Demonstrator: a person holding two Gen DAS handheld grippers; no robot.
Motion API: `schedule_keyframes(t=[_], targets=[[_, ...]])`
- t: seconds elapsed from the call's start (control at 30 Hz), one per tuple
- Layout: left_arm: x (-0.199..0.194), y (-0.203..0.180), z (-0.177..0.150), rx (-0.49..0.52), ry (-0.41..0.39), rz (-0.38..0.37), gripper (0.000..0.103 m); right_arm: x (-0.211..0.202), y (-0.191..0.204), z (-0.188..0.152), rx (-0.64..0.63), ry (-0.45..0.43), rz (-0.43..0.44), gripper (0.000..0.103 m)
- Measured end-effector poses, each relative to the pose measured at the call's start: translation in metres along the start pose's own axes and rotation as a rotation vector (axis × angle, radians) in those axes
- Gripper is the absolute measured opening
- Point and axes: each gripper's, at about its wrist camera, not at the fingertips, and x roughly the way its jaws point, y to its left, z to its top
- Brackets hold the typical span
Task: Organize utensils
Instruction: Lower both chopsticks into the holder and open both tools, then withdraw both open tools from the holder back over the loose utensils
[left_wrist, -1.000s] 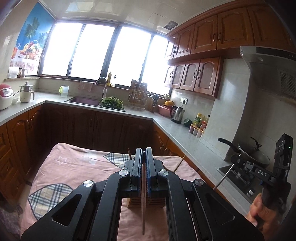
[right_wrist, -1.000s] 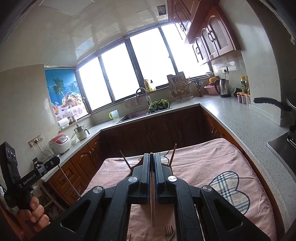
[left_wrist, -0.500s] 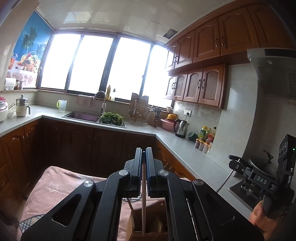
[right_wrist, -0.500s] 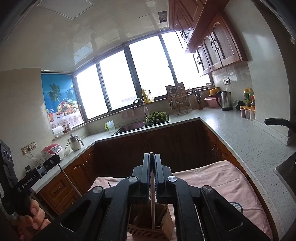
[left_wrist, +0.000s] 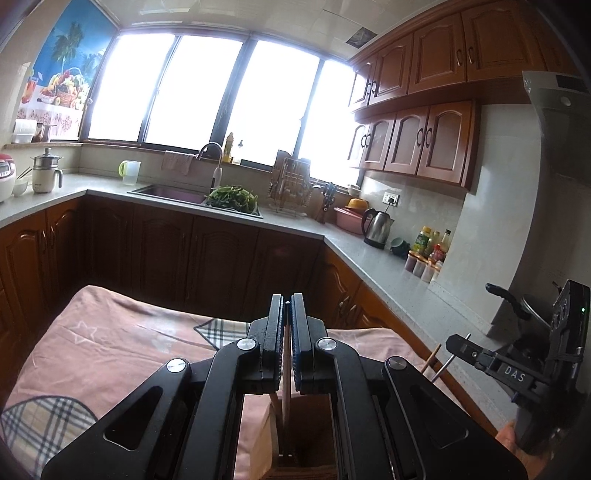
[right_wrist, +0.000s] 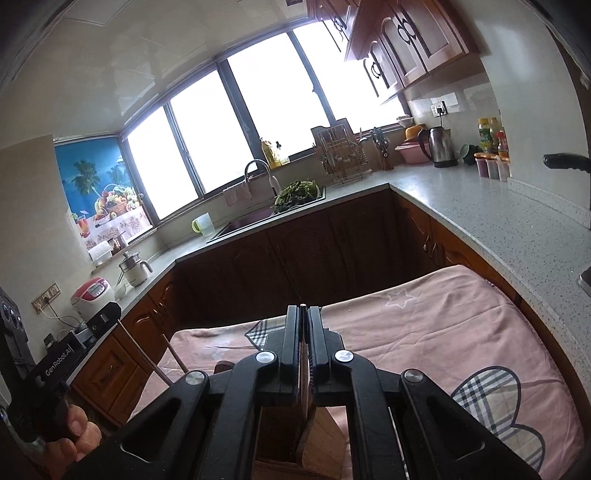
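Observation:
My left gripper (left_wrist: 287, 306) is shut on a thin wooden chopstick (left_wrist: 284, 387) that hangs straight down between its fingers. The chopstick's lower end reaches into an open wooden holder (left_wrist: 310, 435) directly below. My right gripper (right_wrist: 303, 314) is shut on another chopstick (right_wrist: 303, 369), which points down into the same holder (right_wrist: 280, 443). From each wrist view the other gripper shows at the frame's edge, the right gripper (left_wrist: 456, 343) and the left gripper (right_wrist: 109, 314), each with its stick slanting down. One more brown stick (right_wrist: 174, 356) leans up beside the holder.
The holder stands on a table under a pink cloth (left_wrist: 110, 350) with plaid heart patches (right_wrist: 491, 402). Grey countertops (right_wrist: 480, 210) and dark wood cabinets surround it. A kettle (left_wrist: 378, 227), bottles and a pan handle (left_wrist: 506, 299) sit to the right. A hand (right_wrist: 74, 435) grips the left tool.
Both grippers came in over the wooden holder and sank, each still shut on its chopstick. The holder, farther off a second ago, now lies right under both sets of fingers.

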Motion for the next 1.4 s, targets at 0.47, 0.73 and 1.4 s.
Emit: schedule_keyframes(t=[0.47, 0.73, 1.4], targets=[[0.012, 0.007, -0.012, -0.007, 0.043, 0.015, 0.003, 0.009, -0.001, -0.007, 0.011, 0.033, 0.003, 0.004], [0.009, 0.007, -0.01, -0.005, 0.053, -0.001, 0.003, 0.011, -0.002, -0.004, 0.021, 0.057, 0.017, 0.009], [-0.034, 0.021, -0.019, -0.029, 0.074, 0.057, 0.088, -0.031, -0.004, -0.014, 0.066, 0.035, 0.058, 0.073]])
